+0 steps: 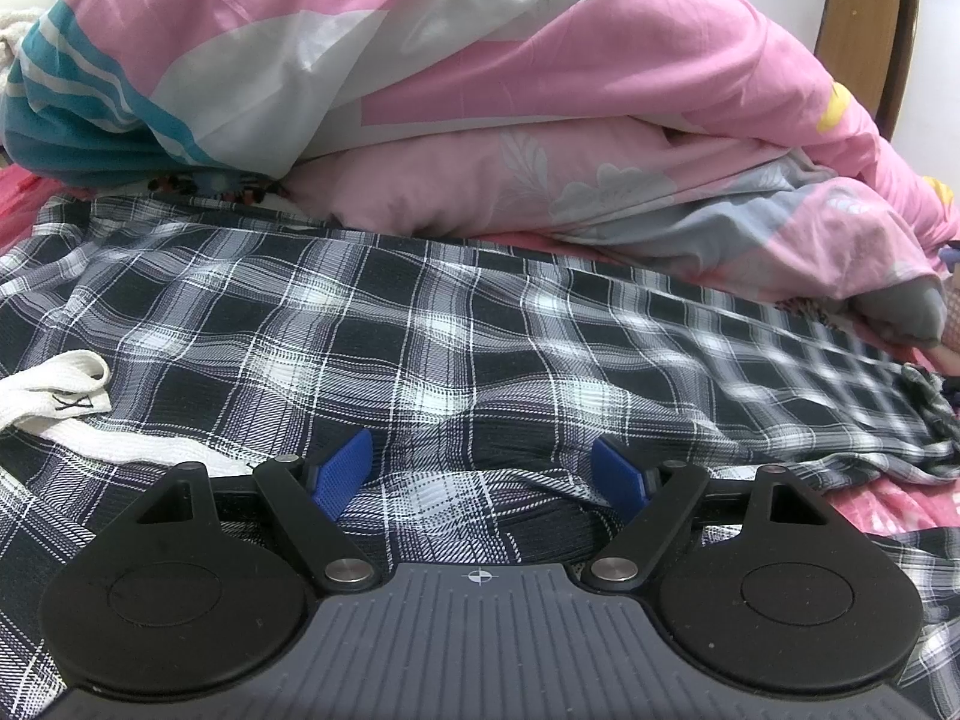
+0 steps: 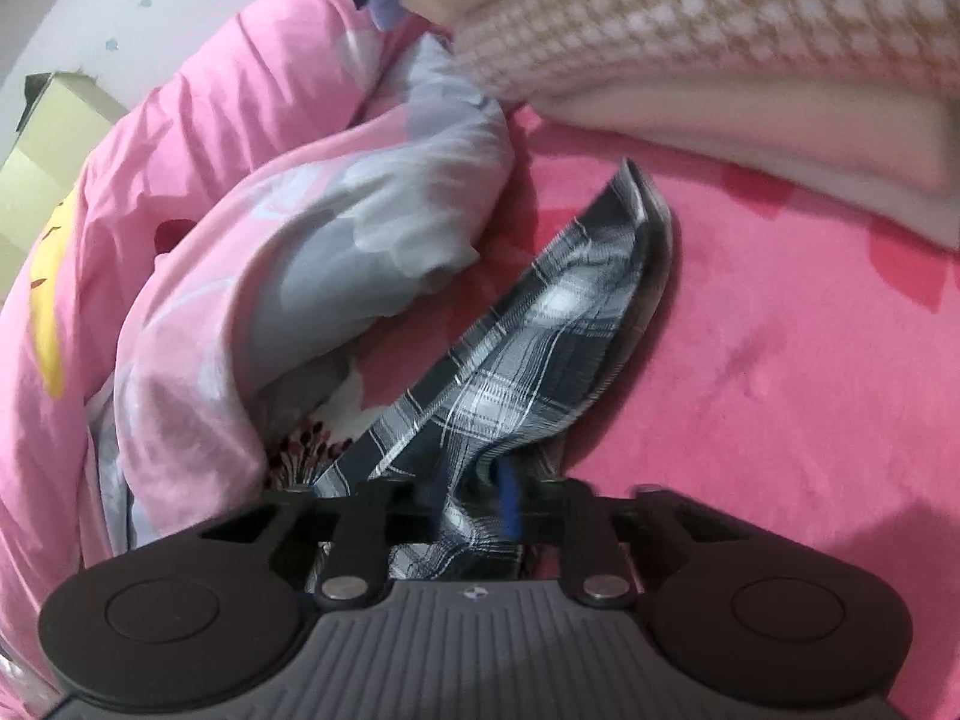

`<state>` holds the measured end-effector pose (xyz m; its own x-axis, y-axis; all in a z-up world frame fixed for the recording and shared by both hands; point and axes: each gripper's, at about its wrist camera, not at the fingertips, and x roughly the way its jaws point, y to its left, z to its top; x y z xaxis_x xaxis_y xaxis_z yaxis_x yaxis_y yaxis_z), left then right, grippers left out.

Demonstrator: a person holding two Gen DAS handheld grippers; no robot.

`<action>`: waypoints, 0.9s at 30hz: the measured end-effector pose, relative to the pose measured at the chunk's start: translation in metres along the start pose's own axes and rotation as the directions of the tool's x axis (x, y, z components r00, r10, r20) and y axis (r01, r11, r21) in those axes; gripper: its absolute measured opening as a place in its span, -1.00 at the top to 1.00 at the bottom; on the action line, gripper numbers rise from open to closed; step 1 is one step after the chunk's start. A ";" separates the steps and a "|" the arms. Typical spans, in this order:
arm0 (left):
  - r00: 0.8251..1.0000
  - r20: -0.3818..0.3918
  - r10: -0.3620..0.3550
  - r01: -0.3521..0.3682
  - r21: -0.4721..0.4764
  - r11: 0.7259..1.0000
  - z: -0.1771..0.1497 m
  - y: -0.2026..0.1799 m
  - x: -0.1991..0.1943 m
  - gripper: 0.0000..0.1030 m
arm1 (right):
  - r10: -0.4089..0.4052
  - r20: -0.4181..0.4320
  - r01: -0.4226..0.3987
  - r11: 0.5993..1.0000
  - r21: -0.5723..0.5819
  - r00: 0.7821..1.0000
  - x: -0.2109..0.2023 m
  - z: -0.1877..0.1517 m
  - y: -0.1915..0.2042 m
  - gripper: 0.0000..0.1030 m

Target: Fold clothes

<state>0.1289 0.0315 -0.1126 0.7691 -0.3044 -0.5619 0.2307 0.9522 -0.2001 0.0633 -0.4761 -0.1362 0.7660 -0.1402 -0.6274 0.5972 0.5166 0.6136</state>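
At the bottom centre of the left wrist view, the left gripper (image 1: pixel 480 474) is being held with its blue fingers (image 1: pixel 345 471) spread wide, and nothing is being gripped; a raised fold of the plaid garment (image 1: pixel 420 324) is lying between them. The garment is spread across the middle of the frame, with a white drawstring (image 1: pixel 60 402) lying on it at the left edge. Behind it, the upper frame is being filled by a pink and grey quilt (image 1: pixel 480 90), and a brown door (image 1: pixel 864 36) is seen at the upper right.

In the right wrist view, the right gripper (image 2: pixel 474 510) is closed tightly on a bunched end of the plaid garment (image 2: pixel 528 336), which is being stretched up toward the frame's centre over the pink bedsheet (image 2: pixel 780 390). The quilt (image 2: pixel 240 270) is heaped at the left, and a checked cloth (image 2: pixel 720 24) is blurred at the upper right.
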 end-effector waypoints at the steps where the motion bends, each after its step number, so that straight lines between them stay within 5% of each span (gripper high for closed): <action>1: 1.000 0.000 0.000 0.000 0.000 1.000 0.000 0.000 0.000 -0.57 | 0.002 0.010 -0.002 1.000 -0.007 1.000 -0.002 0.001 0.001 0.95; 9: 1.000 0.000 0.001 -0.001 0.003 1.000 0.000 -0.001 0.001 -0.58 | 0.004 0.083 0.007 0.992 -0.127 0.997 -0.047 0.023 0.002 0.98; 14: 1.000 0.000 0.002 -0.002 0.005 1.000 0.001 -0.001 0.001 -0.58 | -0.138 0.116 0.164 0.954 -0.252 0.984 -0.082 0.052 -0.006 0.98; 21: 1.000 -0.001 0.004 -0.004 0.008 1.000 0.001 -0.002 0.002 -0.58 | -0.398 0.104 0.399 0.794 -0.458 0.912 -0.066 0.064 -0.018 0.98; 27: 1.000 0.001 -0.002 0.002 0.002 1.000 0.001 0.000 0.002 -0.58 | -0.501 0.210 0.528 0.663 -0.531 0.840 -0.047 0.047 -0.017 0.92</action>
<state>0.1305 0.0309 -0.1130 0.7696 -0.3058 -0.5605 0.2331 0.9518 -0.1992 0.0283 -0.5184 -0.0943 0.3936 -0.5537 -0.7339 0.6740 0.7167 -0.1792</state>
